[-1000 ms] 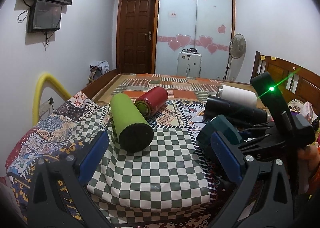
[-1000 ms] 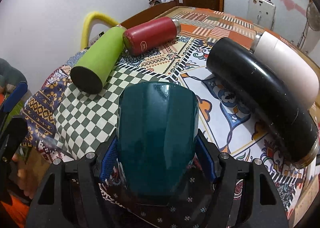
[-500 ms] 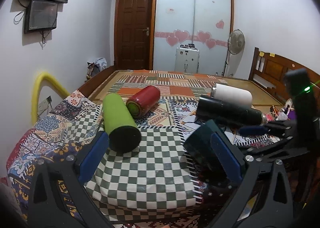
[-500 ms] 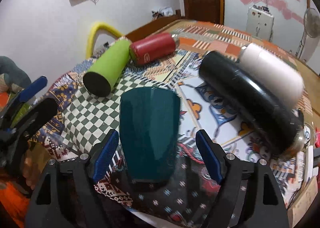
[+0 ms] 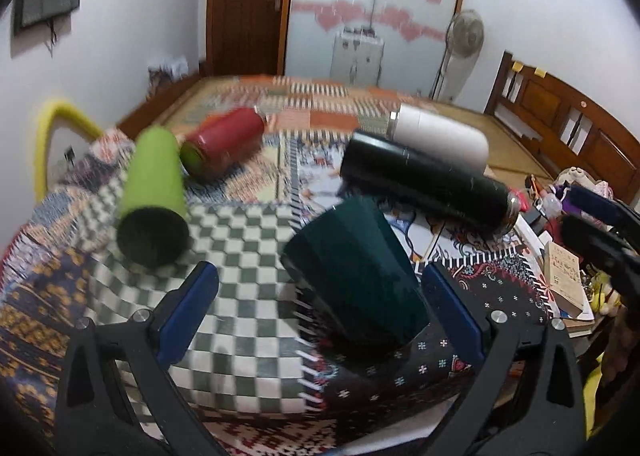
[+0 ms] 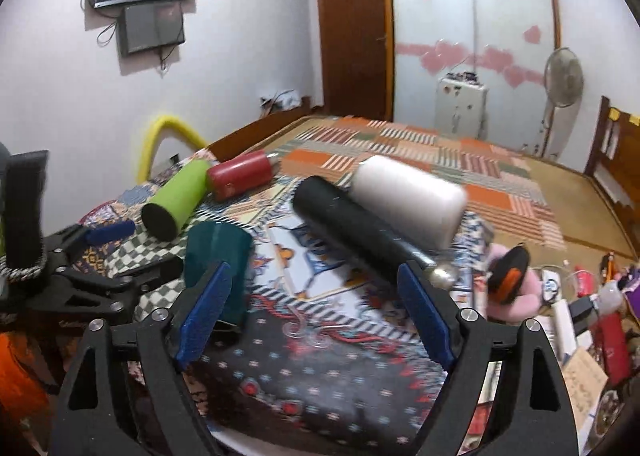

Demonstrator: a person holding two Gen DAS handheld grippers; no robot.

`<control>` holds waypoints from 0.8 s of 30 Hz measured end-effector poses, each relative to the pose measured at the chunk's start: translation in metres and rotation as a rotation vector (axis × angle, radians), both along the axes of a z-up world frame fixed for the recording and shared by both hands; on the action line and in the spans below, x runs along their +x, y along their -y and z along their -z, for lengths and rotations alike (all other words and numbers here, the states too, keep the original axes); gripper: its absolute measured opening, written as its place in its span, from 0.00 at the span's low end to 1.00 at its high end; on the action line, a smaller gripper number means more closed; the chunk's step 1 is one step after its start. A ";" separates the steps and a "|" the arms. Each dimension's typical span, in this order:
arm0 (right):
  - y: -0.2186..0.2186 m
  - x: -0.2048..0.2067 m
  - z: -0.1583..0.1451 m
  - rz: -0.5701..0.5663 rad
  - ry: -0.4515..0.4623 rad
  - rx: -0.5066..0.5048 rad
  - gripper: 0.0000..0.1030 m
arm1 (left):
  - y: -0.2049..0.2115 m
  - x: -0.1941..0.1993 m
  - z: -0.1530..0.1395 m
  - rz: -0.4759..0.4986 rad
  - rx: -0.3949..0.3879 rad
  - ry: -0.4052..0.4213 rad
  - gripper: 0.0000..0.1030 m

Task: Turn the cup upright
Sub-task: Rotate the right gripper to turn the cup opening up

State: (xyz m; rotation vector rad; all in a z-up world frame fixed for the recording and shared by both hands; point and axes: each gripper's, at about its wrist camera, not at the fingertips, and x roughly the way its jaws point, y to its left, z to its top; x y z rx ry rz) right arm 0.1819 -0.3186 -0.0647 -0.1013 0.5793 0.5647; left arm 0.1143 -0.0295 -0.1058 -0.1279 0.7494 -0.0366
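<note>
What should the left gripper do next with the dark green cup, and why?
Probably shift right and close on the dark green cup. The left gripper is open, and the cup sits mouth-down toward its right finger. The right gripper is open and holds nothing.

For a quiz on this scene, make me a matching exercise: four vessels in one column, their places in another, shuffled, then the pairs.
Things:
1. teal cup
2. green bottle
3. white bottle
4. red bottle

Places:
A. lying just behind the black bottle
B. lying on the checked cloth, dark end toward the camera
C. standing between the open left tongs
D. lying beside the green bottle, farther back

Pairs: 1-C, 2-B, 3-A, 4-D
</note>
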 end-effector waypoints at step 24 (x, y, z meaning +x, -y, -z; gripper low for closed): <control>0.027 -0.015 0.018 0.017 0.088 0.154 0.84 | 0.022 0.056 0.018 0.066 0.021 -0.128 0.74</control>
